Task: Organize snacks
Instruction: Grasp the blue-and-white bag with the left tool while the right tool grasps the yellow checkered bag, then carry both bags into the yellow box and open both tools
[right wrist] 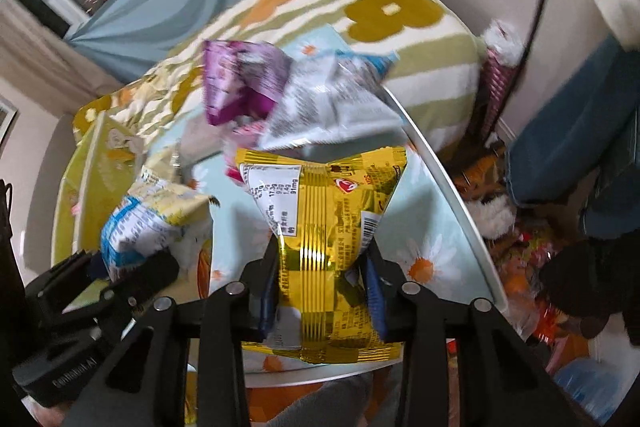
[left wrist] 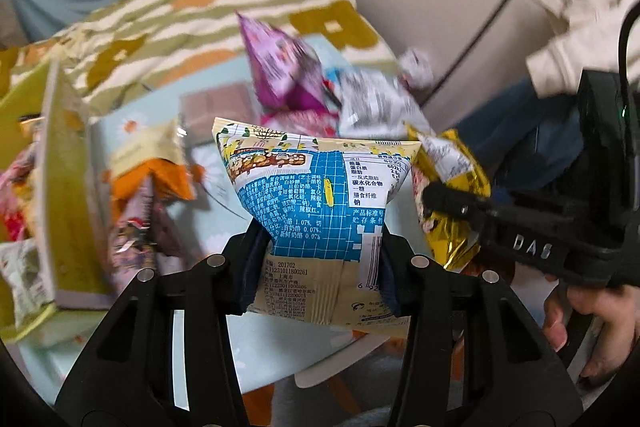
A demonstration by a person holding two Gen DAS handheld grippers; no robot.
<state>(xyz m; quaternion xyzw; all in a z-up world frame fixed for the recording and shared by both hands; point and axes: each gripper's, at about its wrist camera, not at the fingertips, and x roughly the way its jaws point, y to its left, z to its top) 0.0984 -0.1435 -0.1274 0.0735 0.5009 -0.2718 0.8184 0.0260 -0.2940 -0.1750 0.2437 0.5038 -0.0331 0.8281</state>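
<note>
With your left gripper (left wrist: 320,259) clamped on the blue bag (left wrist: 320,195) and your right gripper (right wrist: 320,291) clamped on the gold bag (right wrist: 324,227), both look lifted off the surface (right wrist: 432,227), so next carry each to its sorting spot.

A round white table (right wrist: 460,195) under a daisy-print cloth (right wrist: 424,227) is carrying a purple packet (right wrist: 240,87) and a silver packet (right wrist: 332,107) at upper centre.

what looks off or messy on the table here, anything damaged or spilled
Nothing looks spilled or torn. The odd part is the squeeze: the left gripper pinches the blue and cream snack bag into a waist, and the right gripper does the same to the gold snack bag. Other packets lie jumbled behind.
</note>
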